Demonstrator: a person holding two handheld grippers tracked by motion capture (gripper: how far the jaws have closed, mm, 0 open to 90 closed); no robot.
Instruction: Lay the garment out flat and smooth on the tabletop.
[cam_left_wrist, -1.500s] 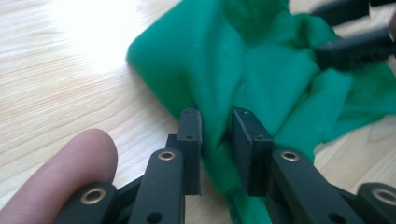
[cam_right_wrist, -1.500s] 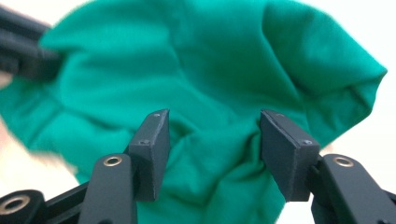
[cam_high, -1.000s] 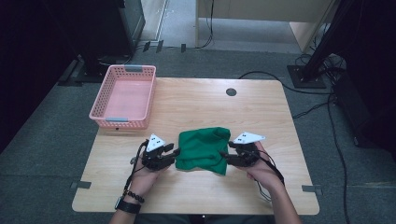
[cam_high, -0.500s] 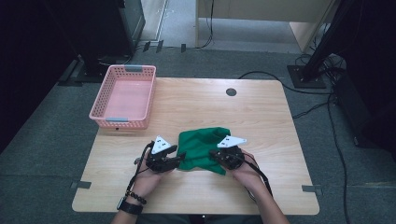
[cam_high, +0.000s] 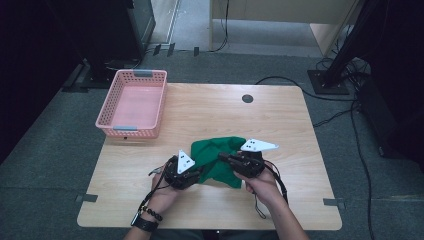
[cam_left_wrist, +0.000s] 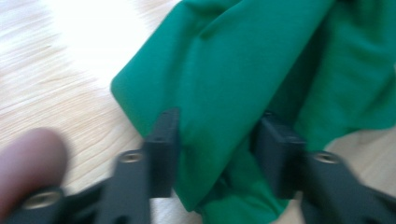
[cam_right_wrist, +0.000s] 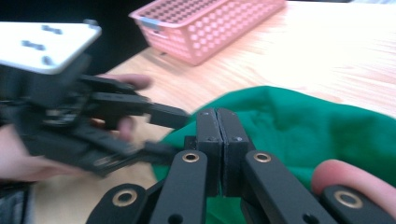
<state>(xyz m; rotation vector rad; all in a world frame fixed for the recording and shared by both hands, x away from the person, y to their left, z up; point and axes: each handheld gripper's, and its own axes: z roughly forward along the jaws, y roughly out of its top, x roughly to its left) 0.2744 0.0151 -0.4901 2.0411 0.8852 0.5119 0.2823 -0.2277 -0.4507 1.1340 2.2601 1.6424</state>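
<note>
A crumpled green cloth (cam_high: 215, 154) lies on the wooden table (cam_high: 210, 107) near the front. My left gripper (cam_high: 198, 173) is at the cloth's left edge. In the left gripper view its jaws have just been closing, and the left gripper (cam_left_wrist: 217, 140) has a thick fold of the cloth (cam_left_wrist: 233, 70) bunched between its pads. My right gripper (cam_high: 223, 157) is over the cloth's middle, pointing left. In the right gripper view the right gripper (cam_right_wrist: 218, 126) has its pads flush together, with the cloth (cam_right_wrist: 303, 130) just behind and below them. I see no cloth between those pads.
A pink plastic basket (cam_high: 131, 131) stands at the table's back left corner, its wall (cam_right_wrist: 205, 39) also in the right gripper view. A dark round hole (cam_high: 247, 98) sits near the far edge. Black stands and cables surround the table on the floor.
Both hands have drawn toward each other. The right gripper has moved left over the cloth and shut. The left gripper has edged right onto the cloth's rim, and the cloth is more bunched.
</note>
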